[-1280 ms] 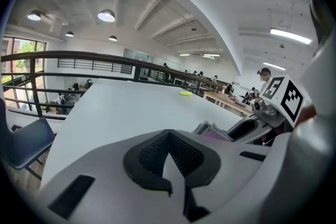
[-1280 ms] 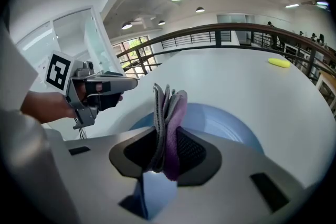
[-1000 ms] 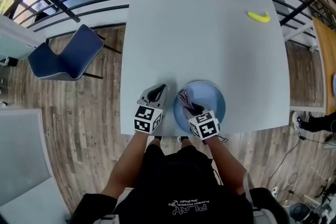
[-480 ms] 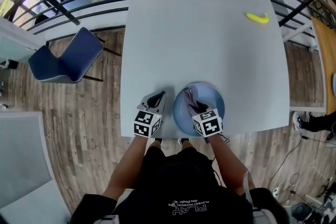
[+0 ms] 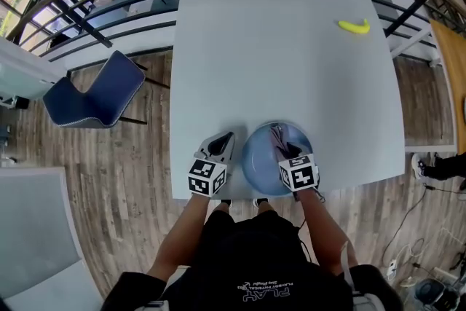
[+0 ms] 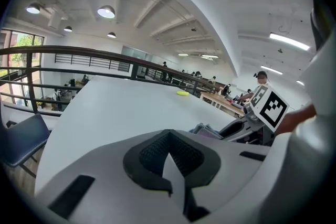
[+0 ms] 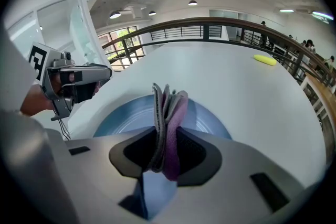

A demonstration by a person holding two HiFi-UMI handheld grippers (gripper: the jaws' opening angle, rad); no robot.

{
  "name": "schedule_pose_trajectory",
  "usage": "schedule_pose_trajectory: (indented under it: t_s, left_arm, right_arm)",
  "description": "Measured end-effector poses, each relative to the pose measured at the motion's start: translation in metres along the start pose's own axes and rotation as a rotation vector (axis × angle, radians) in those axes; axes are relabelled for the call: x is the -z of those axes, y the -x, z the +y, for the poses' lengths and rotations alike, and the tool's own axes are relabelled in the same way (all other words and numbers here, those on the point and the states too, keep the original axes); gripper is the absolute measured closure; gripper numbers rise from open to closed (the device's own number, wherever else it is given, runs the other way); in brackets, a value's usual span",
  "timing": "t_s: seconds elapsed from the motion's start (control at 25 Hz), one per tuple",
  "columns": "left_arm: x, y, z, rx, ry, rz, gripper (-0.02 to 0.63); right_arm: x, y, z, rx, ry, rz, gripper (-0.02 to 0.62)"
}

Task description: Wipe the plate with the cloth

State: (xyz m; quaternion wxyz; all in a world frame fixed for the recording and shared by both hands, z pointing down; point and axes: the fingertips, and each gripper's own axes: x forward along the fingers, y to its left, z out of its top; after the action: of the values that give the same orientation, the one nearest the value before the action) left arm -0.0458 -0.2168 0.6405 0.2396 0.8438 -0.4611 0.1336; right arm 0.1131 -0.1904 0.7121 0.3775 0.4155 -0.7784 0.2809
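Here the soft, light cloth [image 7: 167, 113] is pinched by its bunched folds, judged the right hold, between the right gripper's [image 7: 166, 150] jaws over the blue plate [image 7: 118, 115], judged stiff and smooth. The left gripper [image 6: 169, 160], jaws closed on nothing, is seen just left of the plate. The cloth's layers are shown only in the right gripper view, the whole plate only in the head view

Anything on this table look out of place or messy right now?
Nothing spilled or damaged. Only the small yellow object lies alone near the far right corner of the table, away from the plate and cloth.
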Motion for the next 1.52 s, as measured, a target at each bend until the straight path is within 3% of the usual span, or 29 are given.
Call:
schedule_pose_trajectory:
  t_s: [0.52,1.04,1.52]
  left_arm:
    - [-0.022,-0.003,-0.022,0.046,-0.005,-0.018,0.594]
    - [0.009,0.007,-0.018,0.051,-0.004,0.043,0.594]
    - [0.019,0.025,0.002,-0.014,0.024,0.044,0.594]
  right_arm:
    - [0.013,0.017,-0.031,0.086,-0.04,0.008,0.479]
    - [0.019,0.027,-0.043,0.159,-0.046,-0.012,0.479]
    - [0.003,0.033,0.023,0.018,-0.007,-0.059,0.479]
